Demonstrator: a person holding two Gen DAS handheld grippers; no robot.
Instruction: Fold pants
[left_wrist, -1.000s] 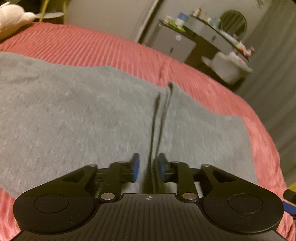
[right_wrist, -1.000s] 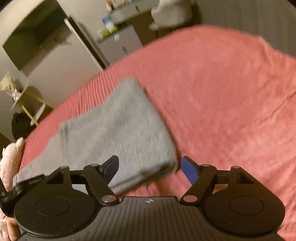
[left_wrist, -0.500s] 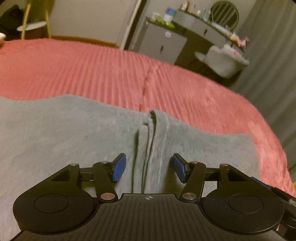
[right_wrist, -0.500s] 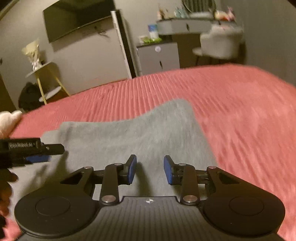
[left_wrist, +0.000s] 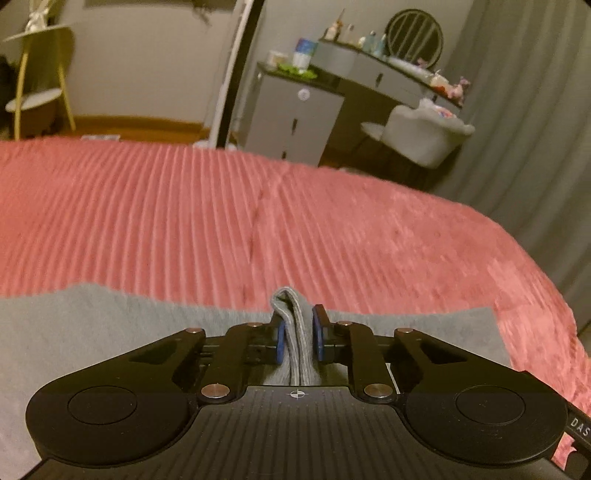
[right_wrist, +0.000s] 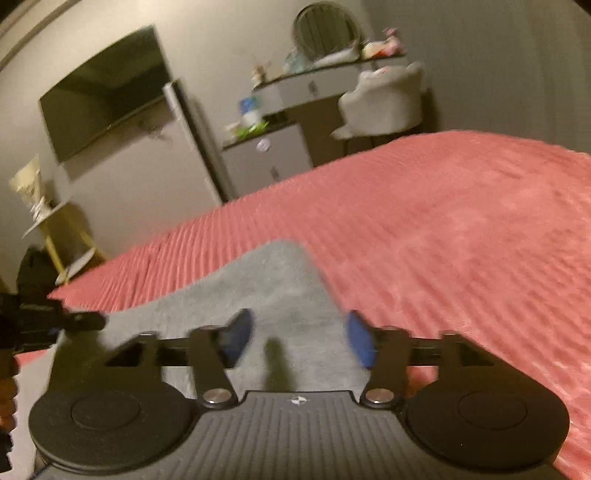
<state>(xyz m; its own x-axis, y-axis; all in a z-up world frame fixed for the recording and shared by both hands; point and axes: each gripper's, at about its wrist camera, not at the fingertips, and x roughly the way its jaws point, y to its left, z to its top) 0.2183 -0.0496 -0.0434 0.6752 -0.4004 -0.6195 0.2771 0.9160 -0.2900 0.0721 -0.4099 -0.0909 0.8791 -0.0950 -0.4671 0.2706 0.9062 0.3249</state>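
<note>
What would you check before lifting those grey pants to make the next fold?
1. Left gripper pinches a bunched edge of the grey pants: ok.
2. Right gripper grips cloth: not ok; its jaws are opening, with pants below them and nothing pinched.
3. Pants lie flat on the red bedspread: ok in the part shown.
4. Bedspread beyond the pants is free for the fold: ok.
5. All layers are caught in the left pinch: cannot tell.

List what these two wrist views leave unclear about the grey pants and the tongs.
- Left wrist view: the pants run off the left edge and under the left tongs, which pinch a fold; their full shape is hidden.
- Right wrist view: motion blur smears the right tongs, whose jaws are opening over the cloth; contact is unclear.
</note>
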